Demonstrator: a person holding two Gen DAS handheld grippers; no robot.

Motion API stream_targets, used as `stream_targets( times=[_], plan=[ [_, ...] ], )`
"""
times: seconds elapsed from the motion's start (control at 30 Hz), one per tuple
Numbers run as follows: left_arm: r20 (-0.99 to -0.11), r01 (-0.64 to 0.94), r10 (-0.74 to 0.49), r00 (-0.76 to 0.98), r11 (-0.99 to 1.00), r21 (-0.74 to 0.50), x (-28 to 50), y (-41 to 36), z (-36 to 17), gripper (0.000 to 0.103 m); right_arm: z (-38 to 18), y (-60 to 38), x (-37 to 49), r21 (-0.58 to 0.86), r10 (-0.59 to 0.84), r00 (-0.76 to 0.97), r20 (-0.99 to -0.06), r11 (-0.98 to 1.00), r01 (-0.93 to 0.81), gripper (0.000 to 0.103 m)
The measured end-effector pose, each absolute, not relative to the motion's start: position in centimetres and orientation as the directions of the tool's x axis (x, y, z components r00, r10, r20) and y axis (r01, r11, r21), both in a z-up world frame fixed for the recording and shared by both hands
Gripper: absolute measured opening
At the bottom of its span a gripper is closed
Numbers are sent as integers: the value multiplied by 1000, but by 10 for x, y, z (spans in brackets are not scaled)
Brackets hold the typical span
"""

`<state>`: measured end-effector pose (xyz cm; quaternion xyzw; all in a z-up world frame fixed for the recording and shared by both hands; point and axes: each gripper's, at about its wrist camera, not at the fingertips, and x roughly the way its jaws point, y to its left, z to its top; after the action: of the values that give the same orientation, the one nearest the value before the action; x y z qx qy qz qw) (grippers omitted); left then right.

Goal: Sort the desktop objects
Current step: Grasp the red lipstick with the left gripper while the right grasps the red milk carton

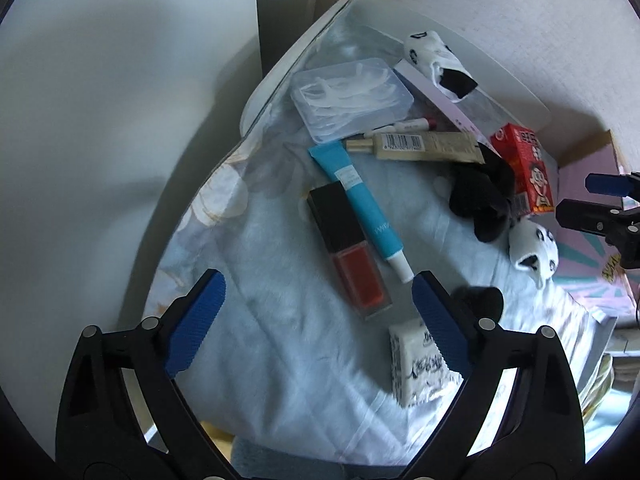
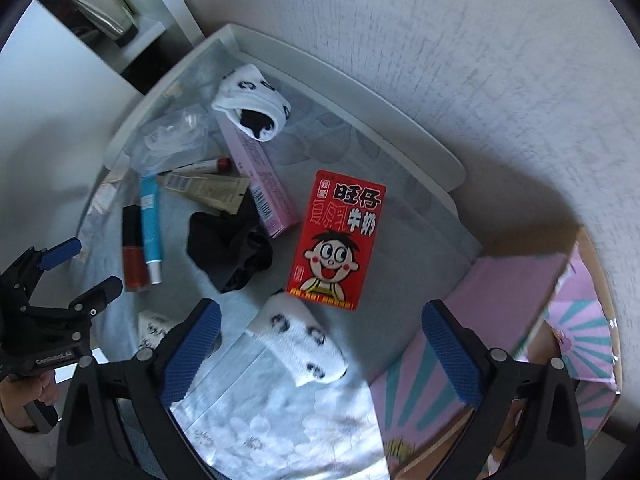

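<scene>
My left gripper (image 1: 316, 292) is open and empty, just in front of a red lip-tint bottle with a black cap (image 1: 346, 250) and a blue tube (image 1: 362, 200). A clear floss-pick box (image 1: 350, 96) and a beige tube (image 1: 424, 146) lie farther back. My right gripper (image 2: 320, 322) is open and empty above a white panda sock (image 2: 304, 344), with a red milk carton (image 2: 340, 240) just beyond. A black sock (image 2: 230, 248), a pink box (image 2: 260, 176) and a second panda sock (image 2: 252, 100) lie behind. The left gripper shows in the right wrist view (image 2: 76, 264).
Everything lies on a pale blue cloth (image 1: 288, 360) over a white table edged by a raised rim (image 2: 340, 80) against a textured wall. A pink cardboard box (image 2: 520, 300) stands open at the right. A small patterned tissue pack (image 1: 420, 364) lies by my left gripper's right finger.
</scene>
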<state>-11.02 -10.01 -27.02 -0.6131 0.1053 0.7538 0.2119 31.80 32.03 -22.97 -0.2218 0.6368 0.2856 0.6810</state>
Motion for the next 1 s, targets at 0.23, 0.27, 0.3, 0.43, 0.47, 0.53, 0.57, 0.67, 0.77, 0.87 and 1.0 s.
stream_targets(
  times=[0.23, 0.27, 0.3, 0.43, 0.47, 0.53, 0.57, 0.67, 0.77, 0.87, 1.0],
  plan=[
    [-975, -435, 156, -159, -898, -72, -113, -97, -283, 88, -248, 326, 328, 25, 59, 28, -998, 744, -668, 96],
    [-975, -431, 149, -162, -900, -66, -114, -97, -285, 87, -250, 327, 329, 16, 47, 29, -998, 742, -670, 96],
    [-976, -428, 145, -164, -902, -63, -114, -97, -286, 85, -252, 328, 330, 8, 38, 30, -999, 742, -670, 96],
    [-975, -409, 157, -157, -909, -81, -116, -100, -288, 82, -257, 333, 333, 0, 25, 27, -999, 739, -673, 92],
    [-975, -410, 157, -157, -908, -80, -116, -100, -288, 81, -259, 334, 335, 2, 23, 22, -999, 744, -668, 89],
    [-974, -405, 161, -156, -910, -86, -117, -100, -289, 78, -262, 335, 339, 12, 25, 11, -1000, 756, -655, 84],
    [-974, -402, 165, -153, -911, -91, -117, -101, -289, 76, -263, 336, 341, 16, 24, 4, -1000, 762, -647, 80],
    [-973, -393, 180, -144, -913, -111, -119, -103, -290, 69, -267, 336, 346, 29, 26, -14, -1000, 776, -630, 70],
    [-972, -384, 192, -139, -915, -125, -120, -106, -291, 64, -271, 335, 350, 38, 25, -29, -999, 792, -609, 63],
    [-971, -384, 189, -144, -915, -121, -120, -107, -290, 59, -274, 334, 352, 45, 25, -41, -999, 802, -595, 60],
    [-973, -407, 176, -152, -908, -101, -118, -105, -290, 57, -278, 334, 351, 41, 20, -43, -999, 810, -585, 60]
  ],
)
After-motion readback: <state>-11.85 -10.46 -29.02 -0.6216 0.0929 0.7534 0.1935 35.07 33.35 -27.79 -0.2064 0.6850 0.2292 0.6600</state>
